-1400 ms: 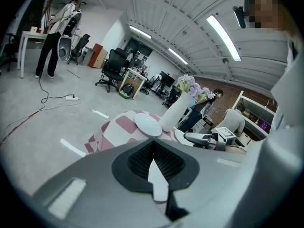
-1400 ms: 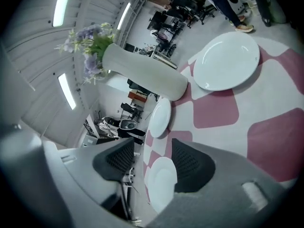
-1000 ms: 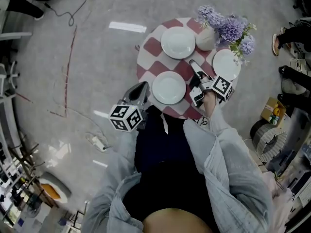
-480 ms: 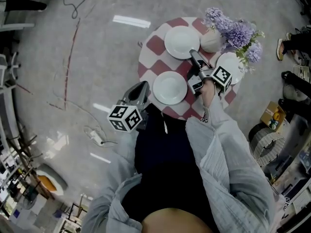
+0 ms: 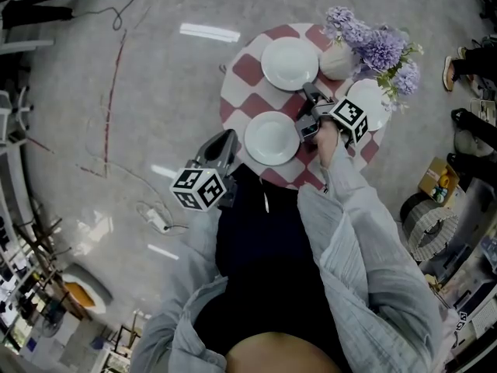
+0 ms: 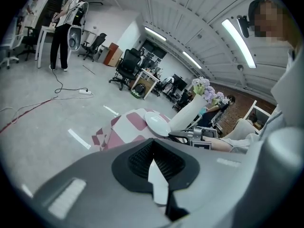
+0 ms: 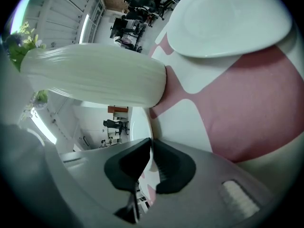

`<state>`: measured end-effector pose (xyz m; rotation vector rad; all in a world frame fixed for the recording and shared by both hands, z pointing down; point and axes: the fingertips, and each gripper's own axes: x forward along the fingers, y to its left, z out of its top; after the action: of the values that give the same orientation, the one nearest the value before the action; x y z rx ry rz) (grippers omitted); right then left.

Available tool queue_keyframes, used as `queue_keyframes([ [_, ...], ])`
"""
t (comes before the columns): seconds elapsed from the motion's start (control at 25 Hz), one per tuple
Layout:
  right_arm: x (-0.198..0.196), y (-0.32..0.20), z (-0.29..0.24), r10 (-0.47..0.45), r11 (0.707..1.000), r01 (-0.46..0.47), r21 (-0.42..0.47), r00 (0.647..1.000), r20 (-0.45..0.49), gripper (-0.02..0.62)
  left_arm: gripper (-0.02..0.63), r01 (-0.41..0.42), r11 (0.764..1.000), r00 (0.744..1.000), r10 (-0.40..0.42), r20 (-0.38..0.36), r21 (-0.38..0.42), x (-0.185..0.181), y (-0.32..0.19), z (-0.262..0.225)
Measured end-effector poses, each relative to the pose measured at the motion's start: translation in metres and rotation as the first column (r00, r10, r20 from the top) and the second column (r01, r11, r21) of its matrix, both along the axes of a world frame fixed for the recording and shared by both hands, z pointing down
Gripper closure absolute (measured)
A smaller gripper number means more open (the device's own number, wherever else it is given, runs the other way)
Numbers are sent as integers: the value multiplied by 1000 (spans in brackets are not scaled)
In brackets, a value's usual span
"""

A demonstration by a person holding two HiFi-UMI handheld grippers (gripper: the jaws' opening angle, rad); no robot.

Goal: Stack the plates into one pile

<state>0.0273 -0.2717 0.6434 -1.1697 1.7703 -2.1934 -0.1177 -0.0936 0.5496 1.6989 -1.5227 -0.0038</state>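
Three white plates lie apart on the round checked table (image 5: pixel 241 103): a far plate (image 5: pixel 290 63), a near plate (image 5: pixel 272 137) and a right plate (image 5: pixel 371 99). My right gripper (image 5: pixel 310 94) is rolled on its side, low over the cloth. Its jaws have just been closing and now pinch the near rim of the far plate (image 7: pixel 140 120), a thin white edge running into the right gripper (image 7: pixel 151 140). The right plate (image 7: pixel 228 18) lies off to its side. My left gripper (image 5: pixel 231 134) hangs shut and empty beside the table's near-left edge, away from the plates.
A white vase (image 5: pixel 335 62) of purple flowers (image 5: pixel 377 49) stands between the far and right plates, close beside my right gripper; it fills the right gripper view's upper left. The vase (image 6: pixel 190 114) and far plate (image 6: pixel 156 123) show past the left gripper (image 6: pixel 152 144). Cables run across the grey floor (image 5: pixel 116 68).
My right gripper has moved forward and down to the far plate's near rim, and its jaws have closed on it. The left gripper has stayed where it was.
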Motion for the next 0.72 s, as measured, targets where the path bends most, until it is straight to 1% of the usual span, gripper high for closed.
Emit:
queue_keyframes([
  [0.08, -1, 0, -2, -5, 1000, 5, 6, 1000, 17, 572, 595, 2, 1000, 1000, -2, 2, -1, -2, 2, 0],
  [0.24, -4, -1, -12, -18, 999, 16, 50, 998, 55, 575, 595, -2, 1000, 1000, 2, 3, 3, -6, 4, 1],
  [0.4, -8, -3, -28, -28, 994, 17, 106, 995, 96, 577, 595, -7, 1000, 1000, 7, 2, 14, -8, 4, -1],
  [0.56, -15, -5, -47, -45, 984, 21, 179, 990, 135, 578, 595, -15, 999, 1000, 15, 0, 28, -9, 5, -5],
  [0.72, -18, 1, -55, -44, 981, 16, 196, 989, 142, 578, 595, -20, 999, 1000, 20, 1, 35, -15, 11, -6],
])
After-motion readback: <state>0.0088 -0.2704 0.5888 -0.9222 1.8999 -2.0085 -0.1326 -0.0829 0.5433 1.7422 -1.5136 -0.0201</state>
